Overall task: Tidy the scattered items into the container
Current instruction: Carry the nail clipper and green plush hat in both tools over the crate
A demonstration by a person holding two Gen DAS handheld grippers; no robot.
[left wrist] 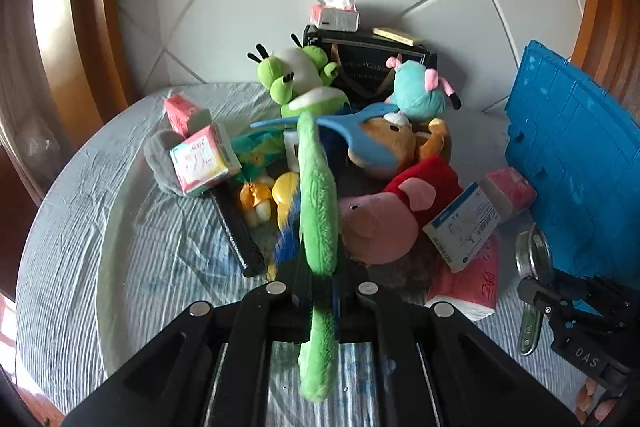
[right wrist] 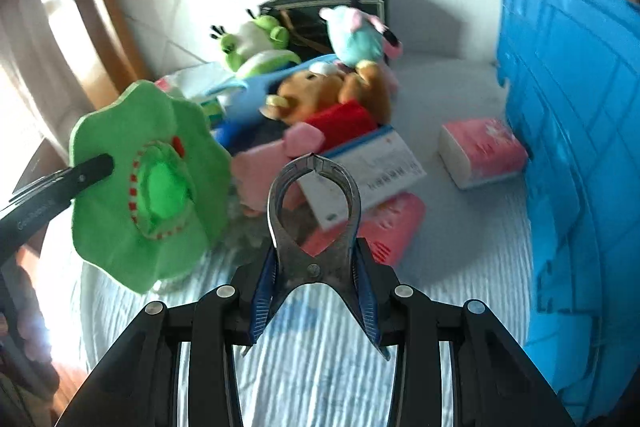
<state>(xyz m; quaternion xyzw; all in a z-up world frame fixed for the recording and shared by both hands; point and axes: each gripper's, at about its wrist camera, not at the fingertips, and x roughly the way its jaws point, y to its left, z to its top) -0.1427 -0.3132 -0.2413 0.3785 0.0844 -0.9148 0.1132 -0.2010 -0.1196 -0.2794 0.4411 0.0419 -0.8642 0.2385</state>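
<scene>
My left gripper [left wrist: 316,291] is closed on the green plush disc [left wrist: 318,195], edge-on at frame centre, long axis running away from the camera. My right gripper [right wrist: 316,279] clamps the metal pincers [right wrist: 314,211], whose tips point forward toward the pile, beside the blue crate [right wrist: 568,155].

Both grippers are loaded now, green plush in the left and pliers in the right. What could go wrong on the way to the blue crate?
1. The left gripper pinches the floppy green plush only by its rim; it could slip out during a swing.
2. The pliers are held by their handles, with the metal head sticking forward. It could snag the white box or the pig plush just ahead.
3. The blue crate wall stands high at the right; either load may clip it.
</scene>
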